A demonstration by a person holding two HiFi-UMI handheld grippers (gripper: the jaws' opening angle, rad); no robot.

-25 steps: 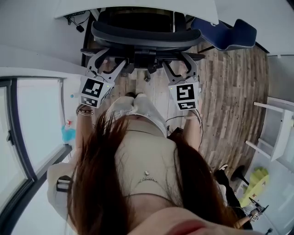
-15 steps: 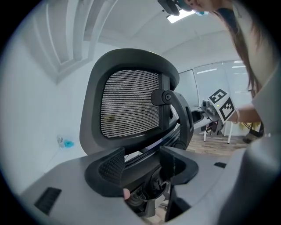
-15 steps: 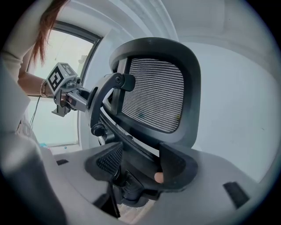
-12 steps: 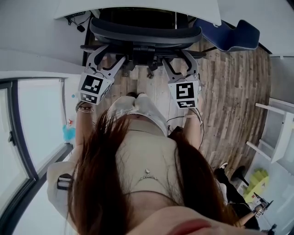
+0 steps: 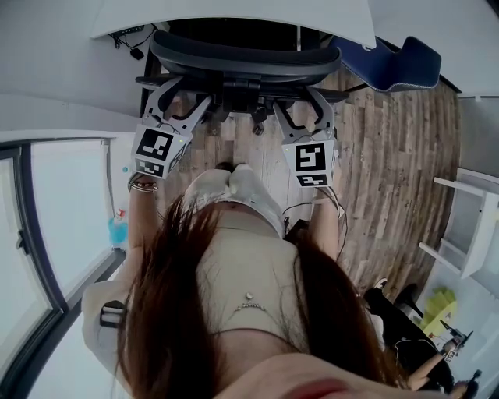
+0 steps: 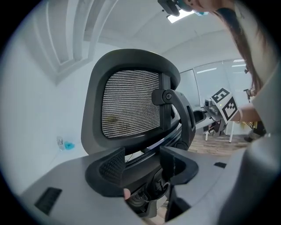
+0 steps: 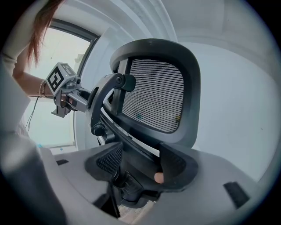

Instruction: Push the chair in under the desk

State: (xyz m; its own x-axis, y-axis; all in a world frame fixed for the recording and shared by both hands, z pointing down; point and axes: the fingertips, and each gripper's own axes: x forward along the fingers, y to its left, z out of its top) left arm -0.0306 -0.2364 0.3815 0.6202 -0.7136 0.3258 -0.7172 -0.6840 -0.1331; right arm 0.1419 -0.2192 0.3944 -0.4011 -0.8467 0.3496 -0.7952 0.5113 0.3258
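Chair (image 5: pixel 245 58) edged under white desk (image 5: pixel 234 15), left claw (image 5: pixel 181 93) and right claw (image 5: pixel 299 100) gaping against it, plank floor (image 5: pixel 390 156)

Showing wood-plank floor (image 5: pixel 390 156) at rt, w/ navy cushioned seat (image 5: pixel 398 62) lying on it near top. Catching white shelf unit (image 5: pixel 477 230) standing at rt edge, yellow-green obj (image 5: pixel 439 300) sitting below it. Taking in dark-framed glass pane (image 5: pixel 62 218) along left, small blue item (image 5: pixel 117 231) resting just beside it. Picking up black cables (image 5: pixel 134 48) dangling top left. Glowing overhead in left gripper view: ceiling light (image 6: pixel 181 16).
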